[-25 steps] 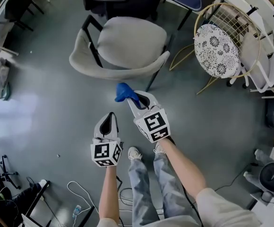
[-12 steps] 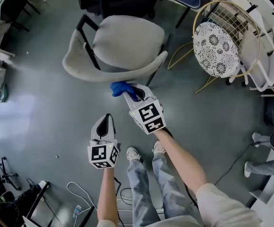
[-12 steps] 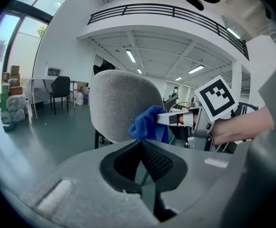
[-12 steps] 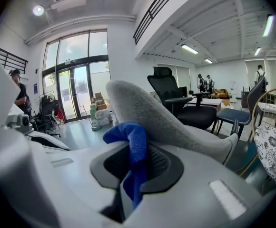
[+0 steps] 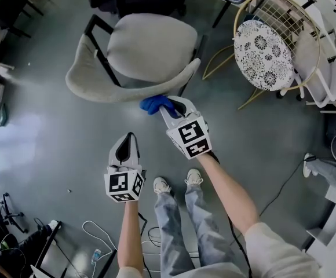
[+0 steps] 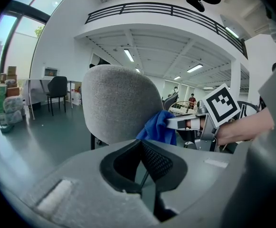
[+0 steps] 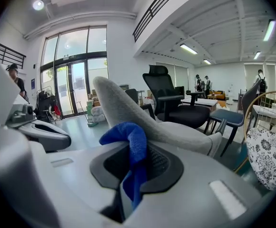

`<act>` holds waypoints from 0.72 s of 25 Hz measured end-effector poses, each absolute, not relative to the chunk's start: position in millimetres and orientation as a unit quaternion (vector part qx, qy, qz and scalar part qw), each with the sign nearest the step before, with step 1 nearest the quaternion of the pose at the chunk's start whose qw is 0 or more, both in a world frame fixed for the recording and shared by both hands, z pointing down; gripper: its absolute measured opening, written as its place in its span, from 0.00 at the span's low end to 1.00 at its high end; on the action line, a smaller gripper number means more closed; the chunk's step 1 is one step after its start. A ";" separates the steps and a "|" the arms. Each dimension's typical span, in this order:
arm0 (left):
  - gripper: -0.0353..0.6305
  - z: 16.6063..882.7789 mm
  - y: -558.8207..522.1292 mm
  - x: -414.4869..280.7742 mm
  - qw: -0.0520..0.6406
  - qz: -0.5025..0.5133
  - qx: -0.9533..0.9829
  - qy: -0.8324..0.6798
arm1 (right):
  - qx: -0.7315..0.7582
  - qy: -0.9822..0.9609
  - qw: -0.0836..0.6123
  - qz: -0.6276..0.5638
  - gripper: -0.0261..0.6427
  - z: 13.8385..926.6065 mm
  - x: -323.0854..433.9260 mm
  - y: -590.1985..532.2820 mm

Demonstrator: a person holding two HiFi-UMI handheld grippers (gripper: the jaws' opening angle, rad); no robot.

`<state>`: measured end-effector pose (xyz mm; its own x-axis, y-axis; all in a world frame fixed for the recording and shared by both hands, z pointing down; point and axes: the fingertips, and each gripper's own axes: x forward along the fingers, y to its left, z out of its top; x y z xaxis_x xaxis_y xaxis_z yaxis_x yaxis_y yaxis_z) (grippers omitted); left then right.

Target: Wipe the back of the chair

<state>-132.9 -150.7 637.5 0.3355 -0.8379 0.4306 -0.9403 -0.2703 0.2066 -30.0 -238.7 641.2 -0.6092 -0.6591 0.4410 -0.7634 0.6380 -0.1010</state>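
This is a big, bright room with a smooth grey floor (image 5: 46,138). A grey chair (image 5: 150,42) stands on it, just in front of the person's feet. Its curved back (image 5: 116,92) faces the person. A round chair with a flower cushion (image 5: 265,51) stands off to the right, well apart. Some cables (image 5: 92,233) lie on the floor toward its lower left corner.

What could go wrong? The blue cloth (image 5: 155,103) is bunched up in a small lump, so only a little of it meets the chair. If the wipe goes on like that, I think a lot of the back would be missed. The chair has thin legs and nothing holds it. A hard push could slide it away across the floor. The cloth could also catch on the chair's fabric and slip out of the jaws. The person's shoes are near the chair legs, so a step forward could bump them.

The right tool (image 5: 169,104) has its jaws squeezed onto the blue cloth. The cloth sticks up out of the jaws and folds over at the tip. It looks to be touching the outside of the chair back, toward the right end, near the rim. The left tool (image 5: 127,142) hangs lower and to the left, apart from the chair. Its jaws are closed together with nothing in them, and it touches nothing
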 end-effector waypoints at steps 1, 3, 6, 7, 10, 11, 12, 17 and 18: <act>0.06 638.3 -152.1 -130.5 0.216 0.120 0.789 -0.563 | 0.403 -0.884 0.188 0.142 0.11 642.6 -24.7 -240.1; 0.06 640.7 -153.6 -125.0 0.216 0.123 0.790 -0.560 | 0.408 -0.880 0.193 0.145 0.11 646.5 -11.7 -243.0; 0.06 644.7 -154.2 -118.7 0.219 0.127 0.791 -0.556 | 0.420 -0.872 0.198 0.151 0.11 652.2 8.4 -247.6; 0.06 645.7 -154.0 -117.5 0.219 0.128 0.792 -0.556 | 0.426 -0.870 0.197 0.152 0.11 653.7 14.9 -249.8; 0.06 649.0 -153.7 -113.2 0.220 0.133 0.793 -0.553 | 0.452 -0.857 0.190 0.159 0.11 661.0 39.9 -260.5; 0.06 649.9 -153.9 -112.0 0.221 0.134 0.793 -0.552 | 0.461 -0.852 0.188 0.162 0.11 663.2 48.9 -264.9; 0.06 650.5 -154.3 -111.5 0.222 0.134 0.793 -0.552 | 0.468 -0.848 0.187 0.166 0.11 665.2 57.1 -269.5; 0.06 652.5 -154.7 -111.9 0.220 0.138 0.792 -0.553 | 0.491 -0.833 0.189 0.172 0.11 675.5 88.3 -291.3; 0.06 652.9 -154.6 -111.9 0.220 0.139 0.792 -0.553 | 0.495 -0.831 0.190 0.171 0.11 676.9 93.5 -295.6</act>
